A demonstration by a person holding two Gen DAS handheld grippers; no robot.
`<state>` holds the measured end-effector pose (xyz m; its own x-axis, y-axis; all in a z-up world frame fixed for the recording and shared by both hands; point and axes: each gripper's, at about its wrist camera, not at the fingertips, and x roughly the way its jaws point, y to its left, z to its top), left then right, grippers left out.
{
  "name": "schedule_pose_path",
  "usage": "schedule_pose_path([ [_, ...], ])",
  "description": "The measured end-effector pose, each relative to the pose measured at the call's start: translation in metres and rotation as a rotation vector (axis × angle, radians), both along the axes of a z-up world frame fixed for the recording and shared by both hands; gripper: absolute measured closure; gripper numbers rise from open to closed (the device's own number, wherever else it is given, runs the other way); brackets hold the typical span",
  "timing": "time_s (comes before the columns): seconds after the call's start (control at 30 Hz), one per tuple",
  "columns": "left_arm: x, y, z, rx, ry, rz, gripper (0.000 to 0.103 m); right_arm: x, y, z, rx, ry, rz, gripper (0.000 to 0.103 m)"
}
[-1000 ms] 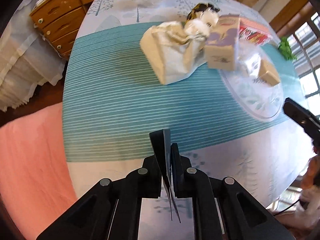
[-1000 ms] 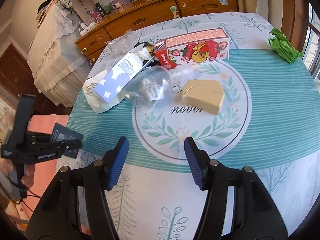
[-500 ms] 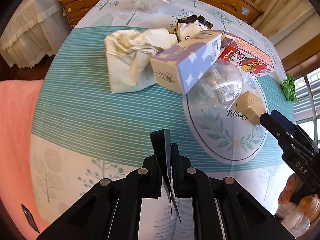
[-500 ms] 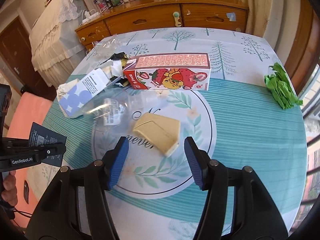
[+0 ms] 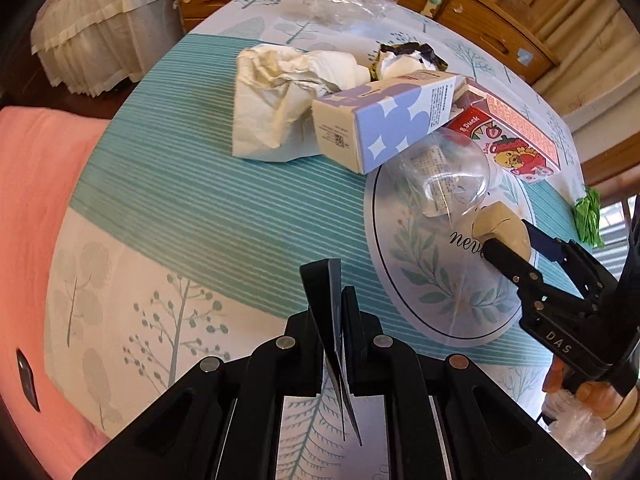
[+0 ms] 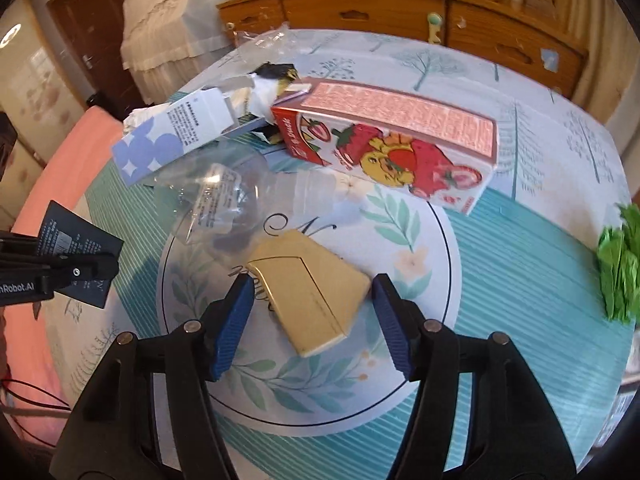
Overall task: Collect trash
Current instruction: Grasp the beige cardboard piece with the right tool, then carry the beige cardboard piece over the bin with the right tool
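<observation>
A flat tan cardboard packet with one slanted end [image 6: 310,294] is seen lying on the round leaf-printed medallion of the tablecloth, at the lower centre of the right wrist frame. It is flanked by the blue-padded right tongs [image 6: 312,320], whose jaws stand wide on either side of it with a gap visible at each pad; the jaws have just been opening a little further, with the packet between them but not gripped. In the left wrist frame the same tongs are seen at the right edge, tips at the packet [image 5: 500,228].

Just above the packet a crumpled clear plastic wrapper with a white label [image 6: 218,200] is noted. Beyond it lie a red strawberry-printed carton [image 6: 384,146] and a lilac box with white dots [image 6: 168,140]. A crumpled cream paper bag [image 5: 276,100] lies at the upper centre of the left frame, and a green crumpled scrap [image 6: 618,268] at the right edge of the desk [image 6: 520,248].

The left tongs [image 5: 340,304] are shut on a thin dark card [image 5: 332,320].
</observation>
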<state>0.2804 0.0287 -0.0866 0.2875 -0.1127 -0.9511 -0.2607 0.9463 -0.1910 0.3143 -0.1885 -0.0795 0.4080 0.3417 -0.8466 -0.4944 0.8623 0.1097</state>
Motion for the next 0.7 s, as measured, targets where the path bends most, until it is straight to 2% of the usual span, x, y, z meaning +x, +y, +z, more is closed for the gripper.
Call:
schedule_pose_path([
  [0.03,-0.004,0.001,0.001,0.000,-0.002,0.010,0.095,-0.001,0.001,0.000,-0.007,-0.008,0.014,0.045],
  [0.1,-0.014,0.001,0.004,0.004,-0.006,0.037,0.095,-0.005,0.004,-0.001,-0.025,-0.040,0.069,0.053],
  [0.3,-0.050,-0.002,0.007,0.001,-0.010,0.105,0.095,-0.022,0.006,0.003,-0.043,-0.098,0.159,0.053],
  [0.53,-0.097,-0.008,0.026,0.027,-0.021,0.088,0.095,-0.076,-0.001,0.049,0.033,-0.192,0.159,0.053],
  [0.7,-0.137,-0.003,0.045,0.028,-0.048,0.051,0.095,-0.132,0.007,0.079,0.076,-0.212,0.153,0.053],
])
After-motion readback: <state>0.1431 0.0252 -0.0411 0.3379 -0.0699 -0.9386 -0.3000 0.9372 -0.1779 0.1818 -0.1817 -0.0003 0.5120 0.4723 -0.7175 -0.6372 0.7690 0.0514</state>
